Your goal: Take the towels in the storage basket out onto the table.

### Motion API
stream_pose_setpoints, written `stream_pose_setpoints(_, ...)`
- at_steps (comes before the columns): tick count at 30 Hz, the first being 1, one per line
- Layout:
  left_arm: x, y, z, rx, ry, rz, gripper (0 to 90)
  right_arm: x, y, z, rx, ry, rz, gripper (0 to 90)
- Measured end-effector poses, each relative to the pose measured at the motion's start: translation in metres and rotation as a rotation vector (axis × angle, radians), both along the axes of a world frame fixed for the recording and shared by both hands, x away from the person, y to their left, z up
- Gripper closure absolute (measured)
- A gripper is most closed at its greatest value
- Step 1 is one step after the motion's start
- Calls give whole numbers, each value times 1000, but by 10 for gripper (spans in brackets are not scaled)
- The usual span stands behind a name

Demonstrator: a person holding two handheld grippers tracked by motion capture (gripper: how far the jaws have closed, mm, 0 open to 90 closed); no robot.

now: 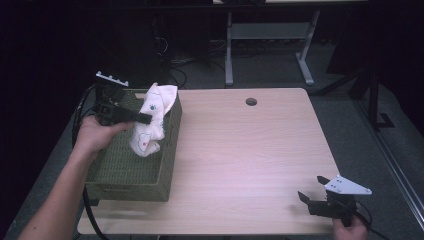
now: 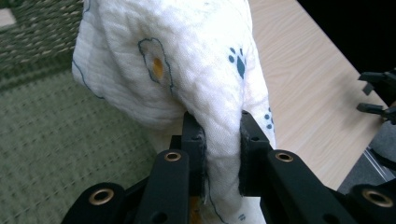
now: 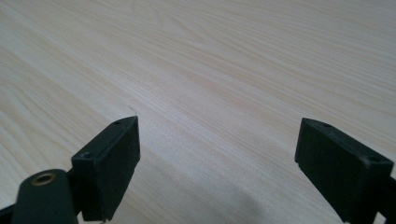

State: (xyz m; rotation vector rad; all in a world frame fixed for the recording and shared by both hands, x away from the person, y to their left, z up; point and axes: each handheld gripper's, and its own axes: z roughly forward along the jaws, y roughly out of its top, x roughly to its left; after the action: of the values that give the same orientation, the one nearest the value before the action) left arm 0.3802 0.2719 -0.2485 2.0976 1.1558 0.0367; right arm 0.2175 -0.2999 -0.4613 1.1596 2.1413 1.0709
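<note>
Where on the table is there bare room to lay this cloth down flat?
The bare wood of the table between the green basket and the right gripper is free, back to the round hole. The left edge is crowded: the basket fills it, with the cloth above.

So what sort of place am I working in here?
Probably a lab or office workroom: a pale wood desk with a cable hole, another desk's metal legs behind, and cables on the grey floor.

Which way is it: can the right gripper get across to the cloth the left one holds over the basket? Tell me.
Probably yes. The right gripper is open with nothing in it, and bare table lies between it and the cloth. The left gripper holds the cloth above the basket wall, so its free end looks reachable.
</note>
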Motion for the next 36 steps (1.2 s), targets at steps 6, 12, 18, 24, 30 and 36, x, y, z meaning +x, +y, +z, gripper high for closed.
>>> stream_pose_setpoints(6, 1, -14, 5, 5, -9, -35, 768, 0, 1, 0, -3, -1, 3, 136)
stream_pose_setpoints(12, 1, -30, 10, 2, -16, -71, 768, 0, 1, 1, 1, -3, -1, 137)
stream_pose_setpoints(18, 0, -49, 18, -1, -28, -106, 768, -1, 0, 1, 2, -5, -1, 136)
stream_pose_setpoints(24, -1, -68, 16, -2, -27, -148, 768, -1, 1, 2, 0, -7, 3, 136)
stream_pose_setpoints(30, 3, -94, 7, -1, -11, -195, 768, -1, 1, 2, 4, -8, 4, 136)
stream_pose_setpoints(36, 6, -114, 0, -1, 1, -230, 768, -1, 1, 3, 6, -12, 5, 137)
